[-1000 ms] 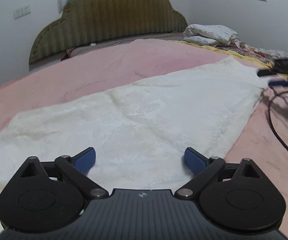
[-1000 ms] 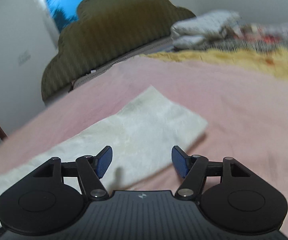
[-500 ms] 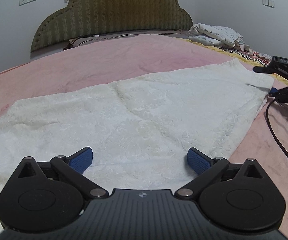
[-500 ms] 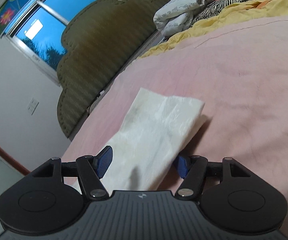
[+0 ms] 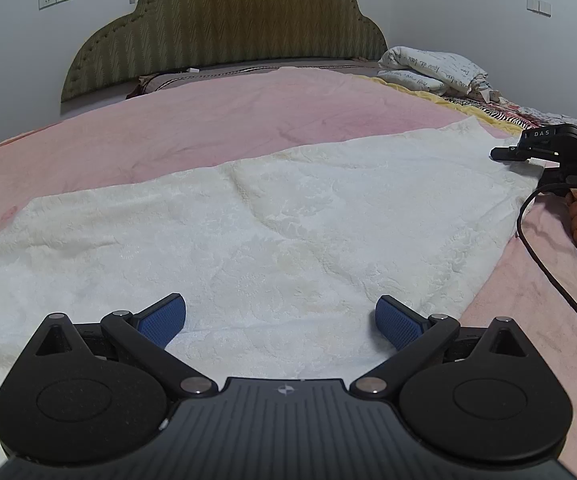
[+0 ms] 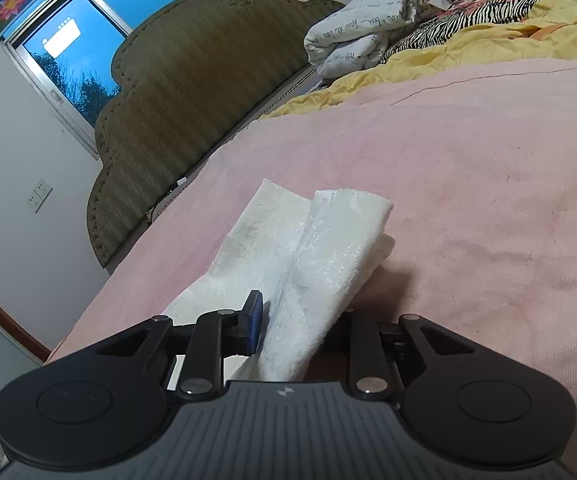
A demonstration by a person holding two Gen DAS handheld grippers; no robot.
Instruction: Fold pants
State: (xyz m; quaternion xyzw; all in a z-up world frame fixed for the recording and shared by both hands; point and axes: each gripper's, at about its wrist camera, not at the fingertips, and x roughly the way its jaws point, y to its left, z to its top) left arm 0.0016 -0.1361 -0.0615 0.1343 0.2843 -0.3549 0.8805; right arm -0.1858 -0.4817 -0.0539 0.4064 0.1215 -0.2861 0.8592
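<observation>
The cream-white pants [image 5: 272, 232] lie flat across the pink bed cover. My left gripper [image 5: 281, 322] is open, its blue pads just above the near edge of the pants. My right gripper [image 6: 294, 320] is shut on one end of the pants [image 6: 320, 248], and the cloth bunches up between its fingers; its right pad is hidden by the fabric. In the left wrist view the right gripper [image 5: 506, 154] is at the far right end of the pants, held by a hand.
The pink bed cover [image 5: 216, 128] spreads all round. An olive headboard [image 5: 228, 28] stands at the back. Folded bedding [image 5: 432, 68] and a yellow blanket [image 6: 468, 48] lie at the far right. A black cable [image 5: 544, 264] trails from the right gripper.
My right gripper has closed on the end of the pants and lifted the cloth a little. My left gripper has moved slightly nearer over the pants, still open.
</observation>
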